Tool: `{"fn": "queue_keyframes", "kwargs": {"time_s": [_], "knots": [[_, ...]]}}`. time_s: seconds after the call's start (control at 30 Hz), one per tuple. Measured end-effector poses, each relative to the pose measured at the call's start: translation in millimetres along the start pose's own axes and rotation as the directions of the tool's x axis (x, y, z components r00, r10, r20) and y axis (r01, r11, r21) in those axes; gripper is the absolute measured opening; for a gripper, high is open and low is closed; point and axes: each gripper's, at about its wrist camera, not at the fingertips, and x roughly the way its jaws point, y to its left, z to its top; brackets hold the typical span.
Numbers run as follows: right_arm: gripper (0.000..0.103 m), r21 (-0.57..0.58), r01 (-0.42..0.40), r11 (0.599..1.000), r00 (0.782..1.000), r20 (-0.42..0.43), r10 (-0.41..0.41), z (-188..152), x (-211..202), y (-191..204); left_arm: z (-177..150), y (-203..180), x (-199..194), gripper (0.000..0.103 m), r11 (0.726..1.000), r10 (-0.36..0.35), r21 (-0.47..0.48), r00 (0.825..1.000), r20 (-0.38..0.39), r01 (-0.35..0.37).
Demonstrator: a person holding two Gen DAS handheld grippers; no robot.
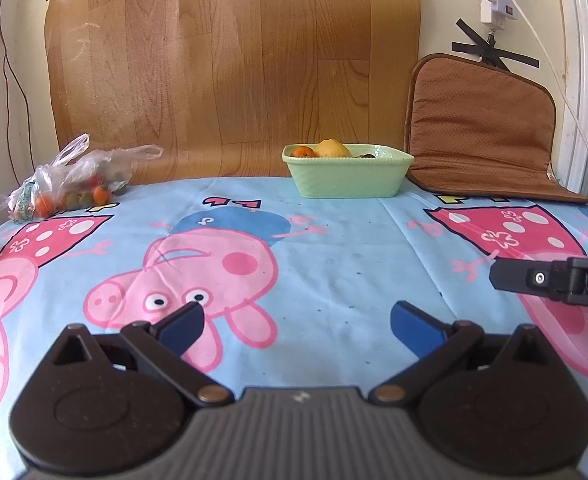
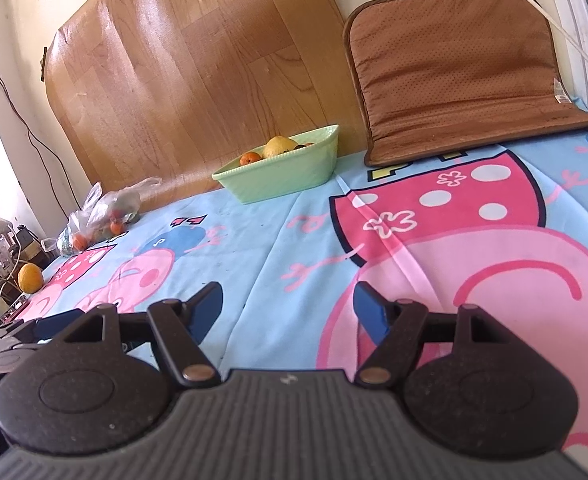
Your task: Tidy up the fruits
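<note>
I see my left gripper (image 1: 295, 326) and right gripper (image 2: 288, 310) spread wide, empty. The pale green ceramic dish (image 1: 345, 176) with fruit sits far back, beside a brown padded cushion (image 1: 481, 132); a clear plastic fruit bag (image 1: 74, 180) lies left, nothing between.

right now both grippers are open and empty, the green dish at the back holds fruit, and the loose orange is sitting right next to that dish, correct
Not quite. The loose orange is not beside the green dish; it sits apart at the table's left edge, beyond the plastic bag, as the right wrist view shows. The rest holds: the left gripper and right gripper are open and empty, and the dish holds fruit.
</note>
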Motion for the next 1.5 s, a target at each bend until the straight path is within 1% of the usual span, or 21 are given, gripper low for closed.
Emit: {"fn": "queue_keyframes", "kwargs": {"time_s": [0.13, 0.2, 0.3, 0.43, 0.53, 0.6, 0.7, 0.77, 0.87, 1.0, 1.17, 1.3, 1.4, 1.5], "knots": [[0.076, -0.005, -0.002, 1.0, 1.0, -0.003, 0.002, 0.3, 0.2, 0.4, 0.5, 2.8, 0.4, 0.103, 1.0, -0.006, -0.012, 1.0, -0.003, 0.006], [0.08, -0.013, -0.001, 1.0, 1.0, -0.011, 0.0, 0.5, 1.8, 1.5, 0.9, 5.0, 1.1, 0.103, 1.0, -0.014, -0.026, 1.0, -0.013, 0.014], [0.082, -0.029, 0.004, 1.0, 1.0, -0.017, -0.004, 0.0, 3.2, 3.4, 2.0, 7.8, 3.4, 0.103, 0.999, -0.02, -0.045, 0.999, -0.03, 0.019], [0.085, -0.032, 0.026, 0.999, 0.999, -0.026, -0.027, -0.1, 4.2, 4.3, 3.4, 7.7, 2.6, 0.103, 0.999, -0.003, -0.047, 0.999, -0.044, 0.001], [0.085, -0.023, 0.066, 0.998, 0.997, -0.042, -0.067, -2.5, -2.2, 5.1, 7.0, 8.1, 1.5, 0.103, 0.998, 0.013, -0.056, 0.995, -0.095, -0.019], [0.085, -0.009, 0.058, 0.998, 0.998, -0.022, -0.058, -1.3, -15.9, 5.7, 10.7, 6.9, -1.8, 0.103, 0.998, 0.022, -0.055, 0.994, -0.11, -0.029], [0.085, -0.042, 0.074, 0.996, 0.996, 0.046, -0.072, 7.5, -36.2, 10.3, 20.5, 4.5, -6.4, 0.103, 0.997, 0.056, -0.053, 0.992, -0.111, -0.063], [0.085, -0.034, 0.068, 0.997, 0.996, 0.058, -0.066, 12.2, -43.7, 9.7, 25.2, 5.6, -11.3, 0.103, 0.996, 0.055, -0.071, 0.993, -0.103, -0.063], [0.085, -0.011, 0.048, 0.999, 0.998, 0.041, -0.047, 10.3, -47.8, 9.3, 29.1, 7.2, -18.9, 0.103, 0.994, 0.051, -0.089, 0.995, -0.091, -0.059], [0.085, -0.025, 0.04, 0.999, 0.999, 0.023, -0.04, 1.5, -46.4, 15.1, 32.5, 6.9, -24.4, 0.103, 0.993, 0.087, -0.069, 0.992, -0.086, -0.093], [0.085, -0.036, 0.023, 0.999, 1.0, -0.004, -0.024, -2.4, -41.8, 20.9, 31.9, 13.8, -27.6, 0.103, 0.991, 0.101, -0.084, 0.991, -0.091, -0.109], [0.085, -0.043, 0.014, 0.999, 1.0, -0.011, -0.014, -4.5, -42.7, 23.5, 31.4, 18.7, -28.0, 0.103, 0.989, 0.11, -0.093, 0.989, -0.097, -0.119], [0.085, -0.044, 0.008, 0.999, 1.0, -0.012, -0.008, -5.3, -43.8, 24.7, 29.9, 17.7, -28.3, 0.103, 0.988, 0.13, -0.077, 0.987, -0.091, -0.137], [0.085, -0.046, 0.005, 0.999, 1.0, -0.012, -0.006, -6.0, -44.3, 25.0, 28.3, 17.8, -27.5, 0.103, 0.988, 0.132, -0.069, 0.986, -0.101, -0.14]]}}
